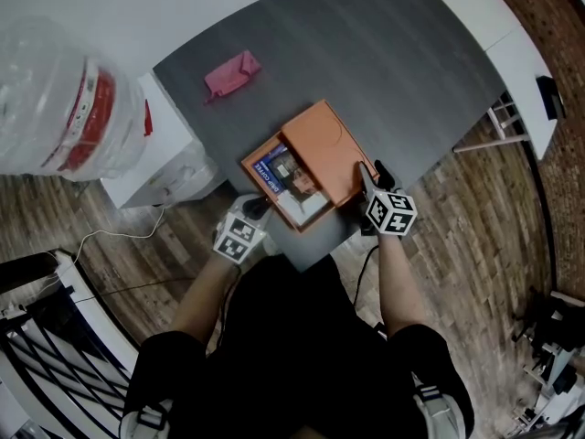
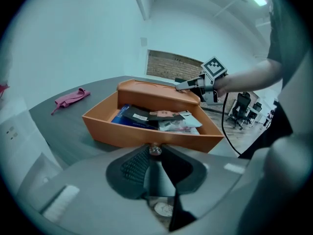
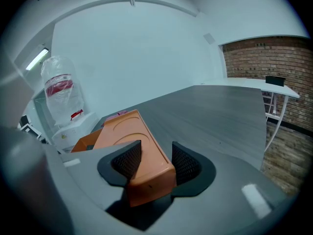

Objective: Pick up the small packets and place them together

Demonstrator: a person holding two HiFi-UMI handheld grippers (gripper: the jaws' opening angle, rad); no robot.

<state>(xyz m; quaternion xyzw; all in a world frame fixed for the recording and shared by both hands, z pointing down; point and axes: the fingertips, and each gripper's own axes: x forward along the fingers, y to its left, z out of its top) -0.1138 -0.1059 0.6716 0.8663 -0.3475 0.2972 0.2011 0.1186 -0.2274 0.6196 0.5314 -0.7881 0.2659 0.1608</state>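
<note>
- Dark grey counter (image 1: 393,71) fills the upper middle of the head view, with wooden floor around it and pale walls beyond. A big clear water jug (image 1: 64,108) stands off the counter at the far left.
- Pink soft item (image 1: 231,73) lies alone in the upper left part of the counter, well apart from the box. Whether it is a packet or a cloth I cannot tell.
- Left gripper (image 1: 258,208) hangs just beside the box's near left corner. Its jaws are narrow, with only a thin gap between them and nothing in it.
- Orange box (image 1: 259,160) sits at the counter's near edge with its left part uncovered.
- Small packets (image 2: 161,119) lie inside the box in a loose, overlapping pile. In the left gripper view a blue one is at the left, a dark one lies across it, and pale and clear ones lie to the right.
- The packets look light, thin and floppy, probably with slick film. A pinch on a free edge or corner of the topmost one seems the safest hold. A flat grab could slide off or lift two at once.
- Orange lid (image 1: 322,144) covers the right part of the box and looks stiff and light.
- Right gripper (image 1: 364,174) is at the right, its jaws wide and clamped on the lid's near end, one pad on each side.
</note>
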